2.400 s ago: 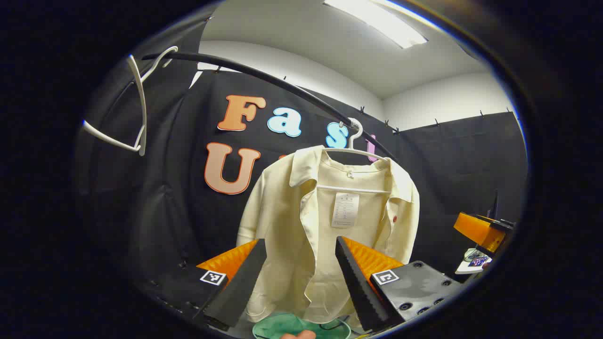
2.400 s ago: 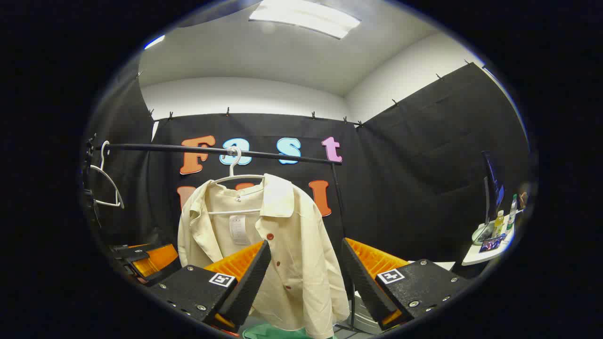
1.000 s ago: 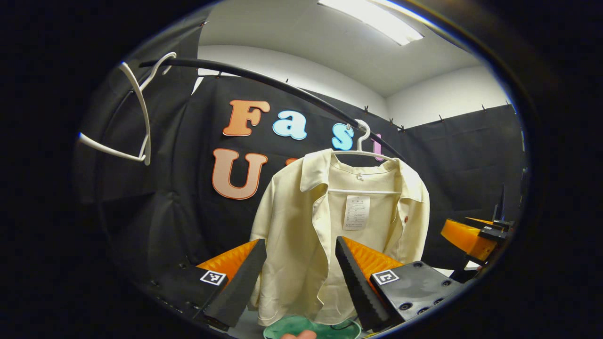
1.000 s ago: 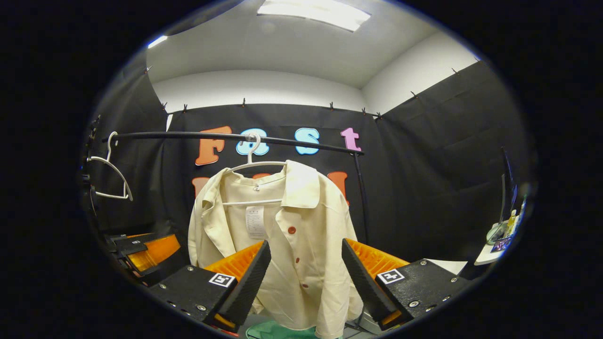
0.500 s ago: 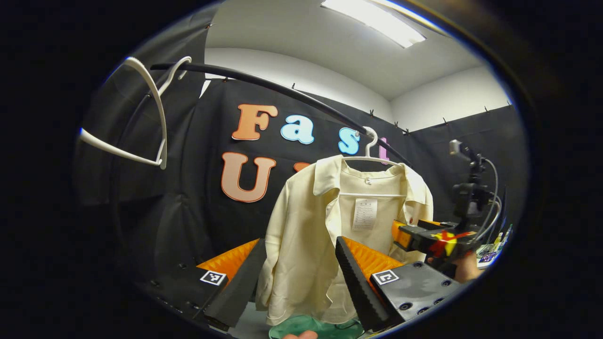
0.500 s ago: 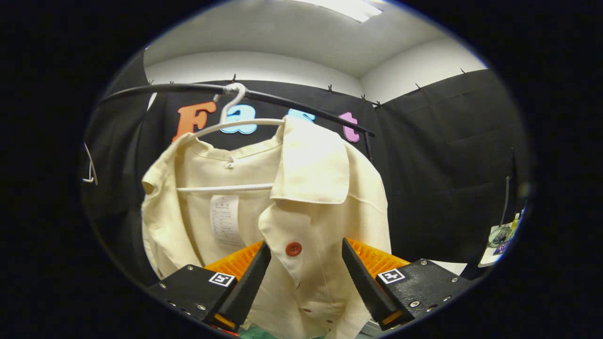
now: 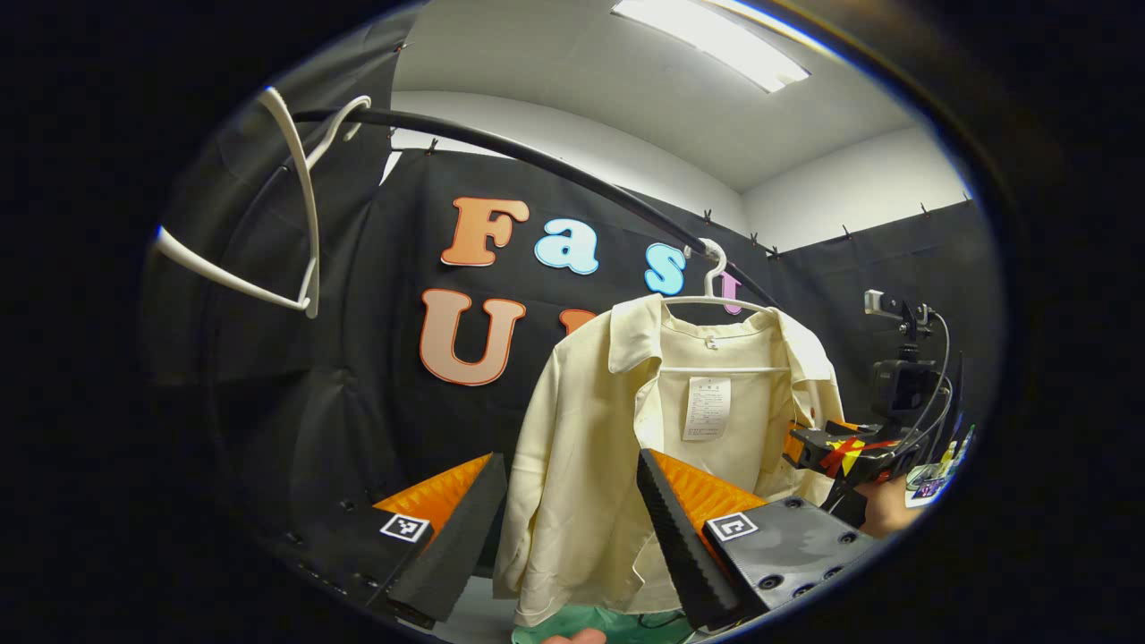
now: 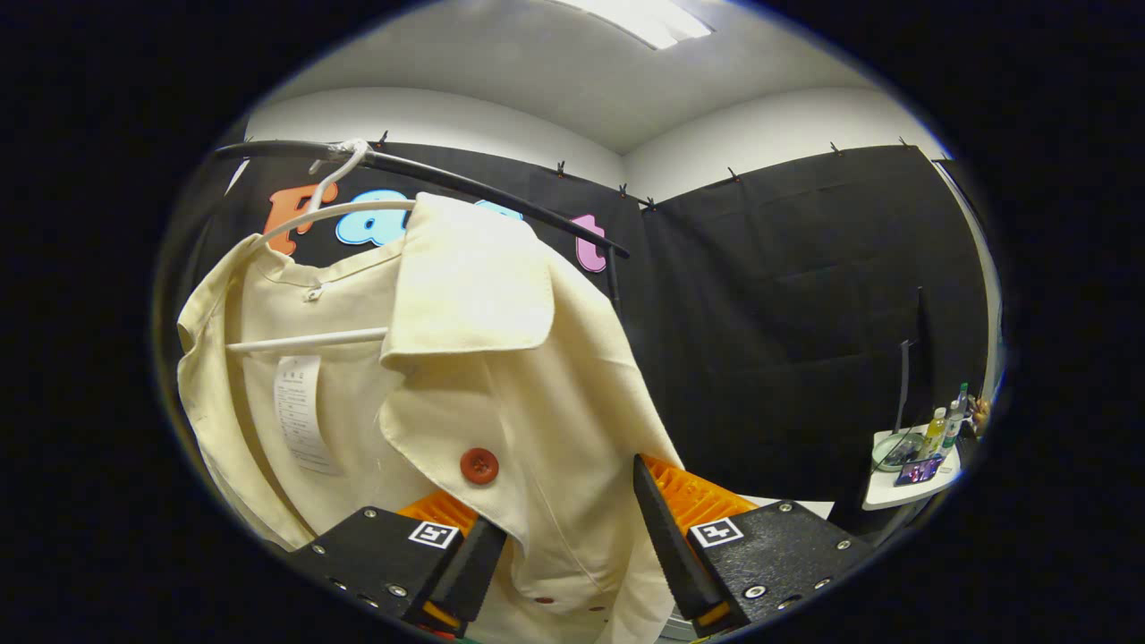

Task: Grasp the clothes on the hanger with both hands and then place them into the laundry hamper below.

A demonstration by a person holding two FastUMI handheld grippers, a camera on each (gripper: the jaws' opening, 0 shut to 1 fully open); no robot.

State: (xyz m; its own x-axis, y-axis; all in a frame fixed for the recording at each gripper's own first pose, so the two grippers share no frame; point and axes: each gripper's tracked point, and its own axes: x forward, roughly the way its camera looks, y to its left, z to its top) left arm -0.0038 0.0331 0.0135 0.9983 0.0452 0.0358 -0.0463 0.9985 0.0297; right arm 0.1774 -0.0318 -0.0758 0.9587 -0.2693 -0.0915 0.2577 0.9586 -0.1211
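Both grippers raised, jaws apart

In the left gripper view, the left gripper (image 7: 572, 519) points forward with its jaws spread wide and nothing between them; off to its right the right gripper (image 7: 836, 450) shows side-on, held from below by a hand (image 7: 881, 512) at the picture's edge. In the right gripper view, the right gripper (image 8: 565, 537) also has its jaws apart, cloth lying in the gap between them; whether either finger presses on it cannot be told.
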